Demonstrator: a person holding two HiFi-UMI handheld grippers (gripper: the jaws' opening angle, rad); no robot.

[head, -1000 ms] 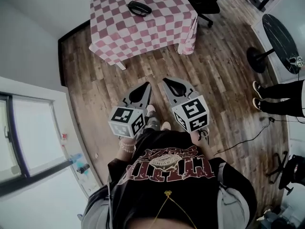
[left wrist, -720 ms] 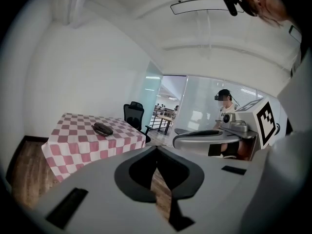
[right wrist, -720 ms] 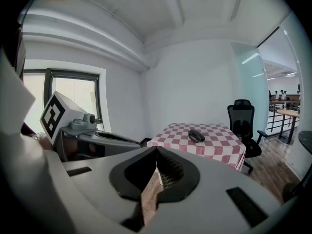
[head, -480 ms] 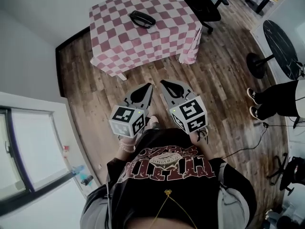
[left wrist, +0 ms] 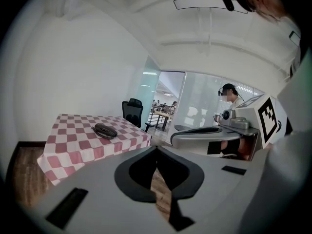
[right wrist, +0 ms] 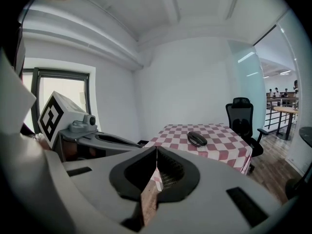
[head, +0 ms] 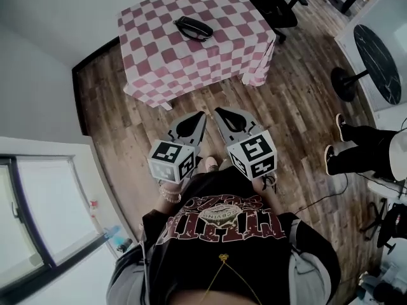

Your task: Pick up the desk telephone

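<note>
We had both tongs pressed together with nothing in them, left tongs (head: 201, 114) and right tongs (head: 217, 111) side by side over the brown plank floor (head: 286, 107). Well ahead of them sat the table (head: 165, 62) (pink-and-white checkered cloth, draped corners), with the glossy black, rounded desk telephone (head: 193, 28) on top.

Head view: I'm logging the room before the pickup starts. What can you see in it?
Pink-and-white checked cloth-covered table: one, top centre.
Black desk telephone: one, on that table.
Black office chair: one, top right, beside the table.
Round black table: one, right edge.
Bystander's legs: one pair, black trousers, right edge.
Brown wooden plank floor: one, throughout.
Left gripper: one, grey, shut, empty, centre.
Right gripper: one, grey, shut, empty, beside it.
</note>
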